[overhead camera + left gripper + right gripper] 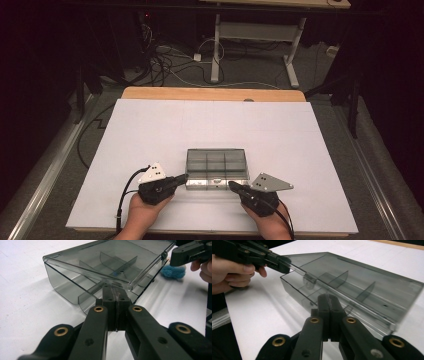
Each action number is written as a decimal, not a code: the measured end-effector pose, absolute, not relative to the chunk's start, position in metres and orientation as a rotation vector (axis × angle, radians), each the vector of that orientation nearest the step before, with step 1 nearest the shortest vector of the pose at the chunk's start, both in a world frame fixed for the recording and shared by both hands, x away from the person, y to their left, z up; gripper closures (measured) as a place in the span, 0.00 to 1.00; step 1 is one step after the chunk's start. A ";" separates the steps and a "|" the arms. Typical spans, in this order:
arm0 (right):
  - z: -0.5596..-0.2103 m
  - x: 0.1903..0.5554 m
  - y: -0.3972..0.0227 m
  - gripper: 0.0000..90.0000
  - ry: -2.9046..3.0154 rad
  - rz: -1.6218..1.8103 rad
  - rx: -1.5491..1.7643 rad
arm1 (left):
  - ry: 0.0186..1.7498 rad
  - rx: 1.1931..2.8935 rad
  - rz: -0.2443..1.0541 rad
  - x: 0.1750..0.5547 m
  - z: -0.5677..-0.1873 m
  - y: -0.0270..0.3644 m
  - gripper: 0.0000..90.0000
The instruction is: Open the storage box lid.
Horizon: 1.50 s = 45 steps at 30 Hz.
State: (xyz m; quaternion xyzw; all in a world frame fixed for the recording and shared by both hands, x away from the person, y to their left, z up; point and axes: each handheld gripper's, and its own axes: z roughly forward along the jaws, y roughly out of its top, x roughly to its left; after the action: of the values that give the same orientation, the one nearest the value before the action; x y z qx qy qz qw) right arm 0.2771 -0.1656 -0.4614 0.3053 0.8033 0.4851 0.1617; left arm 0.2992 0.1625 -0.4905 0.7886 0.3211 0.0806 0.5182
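Prising open the smoky transparent plastic compartment box (217, 169) was under way, not finished.
Box sat near the white table's (150, 130) front edge; hinged lid (105, 262) lifted slightly, compartments apparently empty. Left gripper (184, 177) and right gripper (233, 185), jaws pressed together, worked the front edge. No legible writing found.

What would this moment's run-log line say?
box: lid ajar, on table | left gripper: shut, at lid's front edge | right gripper: shut, at lid's front edge
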 end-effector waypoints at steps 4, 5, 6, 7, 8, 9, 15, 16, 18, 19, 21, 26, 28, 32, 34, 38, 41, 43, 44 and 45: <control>-0.458 0.277 -0.173 1.00 2.282 1.389 0.873 | 0.764 1.892 0.195 0.299 -0.490 0.163 0.97; -0.457 0.277 -0.174 1.00 2.275 1.388 0.877 | 0.764 1.891 0.194 0.299 -0.490 0.163 0.97; -0.456 0.277 -0.176 1.00 2.265 1.391 0.881 | 0.763 1.890 0.195 0.299 -0.490 0.164 0.97; -0.455 0.278 -0.178 1.00 2.260 1.390 0.887 | 0.763 1.888 0.196 0.299 -0.490 0.164 0.97; -0.454 0.278 -0.181 1.00 2.252 1.385 0.886 | 0.764 1.886 0.195 0.299 -0.489 0.164 0.97; -0.453 0.279 -0.183 1.00 2.249 1.377 0.884 | 0.764 1.884 0.195 0.299 -0.489 0.164 0.97; -0.453 0.282 -0.194 1.00 2.242 1.382 0.906 | 0.771 1.885 0.195 0.300 -0.490 0.164 0.97; -0.452 0.282 -0.194 1.00 2.241 1.376 0.902 | 0.770 1.885 0.196 0.300 -0.490 0.164 0.97; -0.451 0.282 -0.195 1.00 2.236 1.378 0.906 | 0.770 1.884 0.195 0.300 -0.490 0.164 0.97; -0.450 0.282 -0.196 1.00 2.231 1.383 0.906 | 0.770 1.883 0.195 0.300 -0.490 0.165 0.97; -0.448 0.281 -0.198 1.00 2.223 1.382 0.908 | 0.769 1.883 0.196 0.300 -0.490 0.165 0.97; -0.444 0.282 -0.210 1.00 2.179 1.387 0.941 | 0.769 1.882 0.196 0.300 -0.490 0.165 0.97; -0.444 0.284 -0.215 1.00 2.163 1.367 0.960 | 0.769 1.882 0.197 0.300 -0.490 0.165 0.97; -0.442 0.287 -0.225 1.00 2.128 1.385 0.990 | 0.770 1.880 0.199 0.300 -0.490 0.165 0.97; -0.447 0.289 -0.225 1.00 2.140 1.349 1.008 | 0.771 1.877 0.197 0.301 -0.490 0.165 0.97; -0.460 0.299 -0.224 1.00 2.181 1.278 1.061 | 0.771 1.881 0.197 0.300 -0.490 0.164 0.97; -0.467 0.304 -0.222 1.00 2.216 1.260 1.077 | 0.770 1.880 0.194 0.301 -0.490 0.164 0.97; -0.468 0.304 -0.220 1.00 2.233 1.254 1.078 | 0.770 1.882 0.194 0.301 -0.490 0.163 0.97; -0.468 0.303 -0.220 1.00 2.230 1.249 1.074 | 0.770 1.882 0.194 0.301 -0.490 0.164 0.97; -0.466 0.302 -0.220 1.00 2.217 1.241 1.076 | 0.770 1.881 0.195 0.300 -0.490 0.164 0.97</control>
State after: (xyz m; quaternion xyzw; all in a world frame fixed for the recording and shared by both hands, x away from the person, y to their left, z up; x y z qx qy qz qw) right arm 0.3017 -0.2195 -0.4665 0.3828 0.7890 0.4415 0.1900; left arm 0.3005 0.1639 -0.4901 0.7854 0.3215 0.0814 0.5227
